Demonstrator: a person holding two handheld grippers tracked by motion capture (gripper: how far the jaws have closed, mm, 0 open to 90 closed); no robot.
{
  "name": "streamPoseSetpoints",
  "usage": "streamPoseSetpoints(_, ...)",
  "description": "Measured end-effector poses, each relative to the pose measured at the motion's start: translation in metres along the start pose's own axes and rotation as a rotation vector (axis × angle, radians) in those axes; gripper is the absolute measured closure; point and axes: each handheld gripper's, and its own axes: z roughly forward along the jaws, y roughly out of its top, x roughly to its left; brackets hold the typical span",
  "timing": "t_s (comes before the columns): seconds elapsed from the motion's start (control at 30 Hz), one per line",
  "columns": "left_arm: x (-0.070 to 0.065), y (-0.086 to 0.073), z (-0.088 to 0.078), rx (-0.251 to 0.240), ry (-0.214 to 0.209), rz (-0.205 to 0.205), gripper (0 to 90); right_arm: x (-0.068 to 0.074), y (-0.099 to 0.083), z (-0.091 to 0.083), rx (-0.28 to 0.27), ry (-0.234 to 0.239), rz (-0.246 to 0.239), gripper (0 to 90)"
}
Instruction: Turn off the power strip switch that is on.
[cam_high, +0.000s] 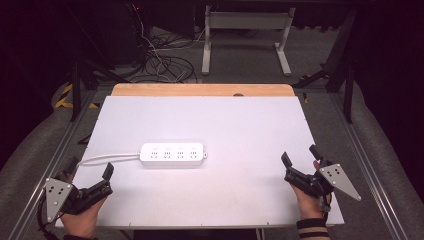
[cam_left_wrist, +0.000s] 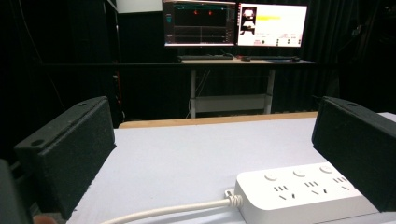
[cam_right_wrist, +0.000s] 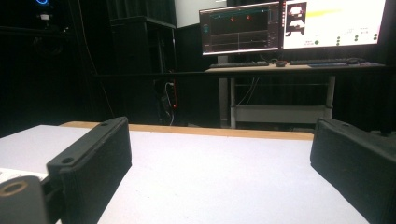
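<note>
A white power strip (cam_high: 172, 154) lies flat on the white table top (cam_high: 210, 120), a little left of centre and nearer the person's edge than the far wooden edge. It is a long, round-cornered block with four groups of sockets in a row along its upper face; in the left gripper view each group shows a small round button above its slots, and a small tab sticks out at one end. Its white cord (cam_high: 107, 158) leaves the left end and runs left toward the table's edge, curving slightly. The left gripper (cam_high: 90, 175) rests at the near left corner of the table, held in a hand (cam_high: 82, 217), its jaws spread wide with nothing between them; from its own view the strip lies just ahead and to the right, apart from both jaws. The right gripper (cam_high: 300, 157) sits near the right edge, well apart from the strip, its jaws likewise parted and empty. Beyond the table, a desk (cam_left_wrist: 243, 60) carries two lit monitors (cam_left_wrist: 236, 23) and a keyboard.
</note>
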Motion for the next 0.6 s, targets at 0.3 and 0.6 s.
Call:
streamPoseSetpoints(0.3,0.0037,-0.0012,-0.0027,0.006,0.008,-0.008,0.1,0.0030,-0.0006,0.0024,0.005,0.006,-0.001,6.1)
streamPoseSetpoints(0.6,0.0034,-0.0020,-0.0022,0.009,0.004,-0.006,0.1,0.0014,-0.0004,0.0022,0.005,0.003,0.003,6.1)
